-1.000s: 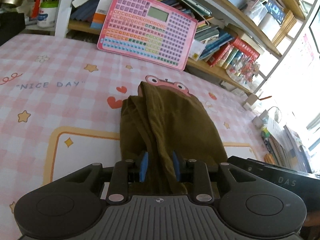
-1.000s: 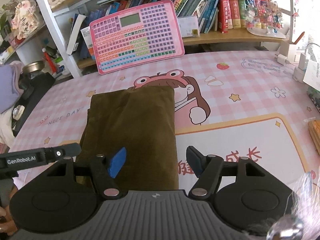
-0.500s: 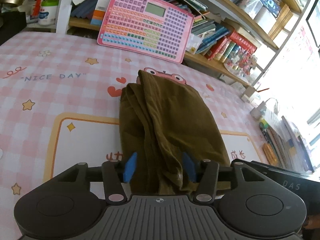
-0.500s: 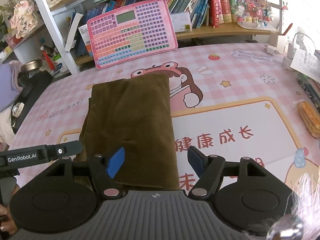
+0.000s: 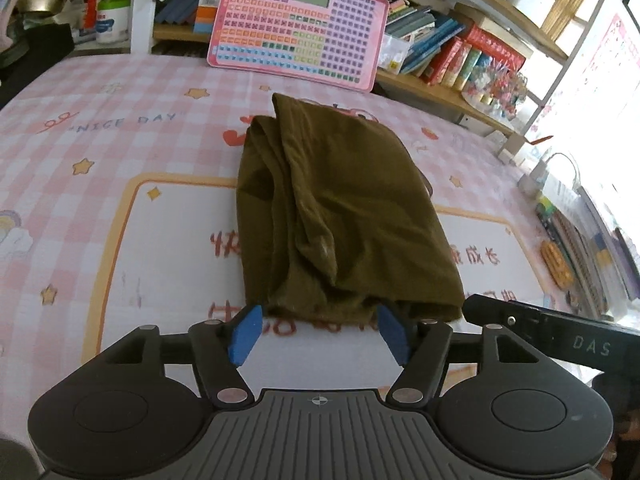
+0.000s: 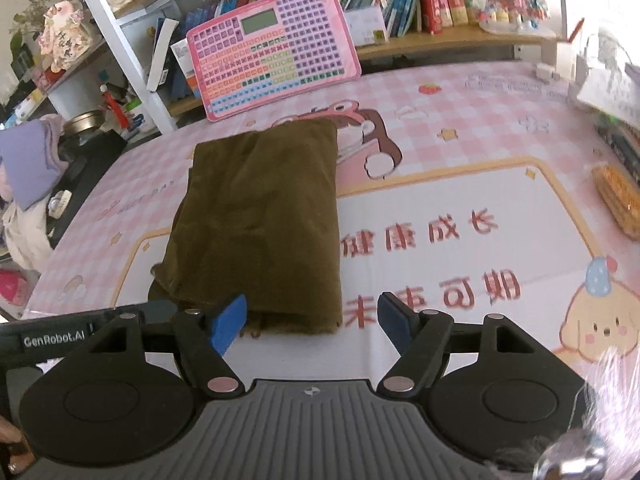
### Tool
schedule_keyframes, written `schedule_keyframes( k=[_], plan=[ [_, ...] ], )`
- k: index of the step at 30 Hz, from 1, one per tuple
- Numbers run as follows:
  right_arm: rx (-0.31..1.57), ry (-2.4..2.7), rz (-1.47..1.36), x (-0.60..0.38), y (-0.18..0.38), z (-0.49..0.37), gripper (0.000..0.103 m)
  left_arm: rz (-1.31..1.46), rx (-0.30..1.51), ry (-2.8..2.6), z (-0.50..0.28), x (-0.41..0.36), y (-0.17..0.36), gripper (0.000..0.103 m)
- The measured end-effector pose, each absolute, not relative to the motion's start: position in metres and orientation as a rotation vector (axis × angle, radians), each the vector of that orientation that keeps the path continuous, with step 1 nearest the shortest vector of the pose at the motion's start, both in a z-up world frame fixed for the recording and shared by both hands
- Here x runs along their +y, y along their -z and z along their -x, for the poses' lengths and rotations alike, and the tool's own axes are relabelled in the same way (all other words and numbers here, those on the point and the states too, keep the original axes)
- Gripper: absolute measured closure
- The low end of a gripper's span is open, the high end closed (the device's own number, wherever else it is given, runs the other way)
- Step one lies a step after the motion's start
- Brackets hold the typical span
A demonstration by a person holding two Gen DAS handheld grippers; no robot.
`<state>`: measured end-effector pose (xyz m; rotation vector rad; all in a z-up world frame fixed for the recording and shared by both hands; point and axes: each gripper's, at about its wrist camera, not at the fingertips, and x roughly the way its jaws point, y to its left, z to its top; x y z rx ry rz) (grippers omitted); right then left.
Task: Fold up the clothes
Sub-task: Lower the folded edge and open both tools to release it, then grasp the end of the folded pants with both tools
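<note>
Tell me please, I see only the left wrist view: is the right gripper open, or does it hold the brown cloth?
Observer: It is open and holds nothing. The right gripper hangs at the near edge of the brown cloth, one pad in front of that edge.
Operator: Are there other clothes near?
Observer: Yes. A purple garment lies at the far left, off the pink mat, on dark things there. I cannot tell whether it waits for folding.

Both wrist views look low and close across the worktop (image 5: 100,200) toward the pink keyboard toy (image 5: 298,24) (image 6: 272,60), sharing the olive garment (image 5: 340,208) (image 6: 260,220) before it.
</note>
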<state>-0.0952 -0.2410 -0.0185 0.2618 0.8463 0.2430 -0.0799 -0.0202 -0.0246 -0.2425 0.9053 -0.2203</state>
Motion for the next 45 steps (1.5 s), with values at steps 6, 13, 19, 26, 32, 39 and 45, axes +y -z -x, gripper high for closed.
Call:
schedule_keyframes(
  k=[6, 13, 19, 26, 32, 39, 45],
  plan=[
    [0.860, -0.274, -0.264, -0.249, 0.021, 0.108, 0.030, 0.253, 0.911, 0.171, 0.099, -0.026, 0.023, 0.035],
    [0.858, -0.278, -0.299, -0.263, 0.022, 0.115, 0.028, 0.292, 0.898, 0.128, 0.097, -0.022, 0.023, 0.023],
    [0.906, -0.259, -0.486, -0.276, 0.031, 0.084, 0.028, 0.339, 0.901, 0.130, 0.064, -0.010, 0.031, 0.023],
    [0.955, -0.227, -0.586, -0.270, 0.042, 0.039, 0.028, 0.394, 0.908, 0.138, 0.027, 0.002, 0.039, 0.023],
    [1.009, -0.227, -0.662, -0.259, 0.056, 0.011, 0.031, 0.441, 0.936, 0.167, 0.004, 0.006, 0.046, 0.023],
    [1.022, -0.247, -0.693, -0.246, 0.064, -0.006, 0.052, 0.495, 0.969, 0.202, -0.022, 0.010, 0.053, 0.048],
    [0.887, -0.300, -0.433, -0.215, 0.034, 0.002, 0.076, 0.370, 0.895, 0.248, -0.022, -0.005, 0.031, 0.073]
  ],
)
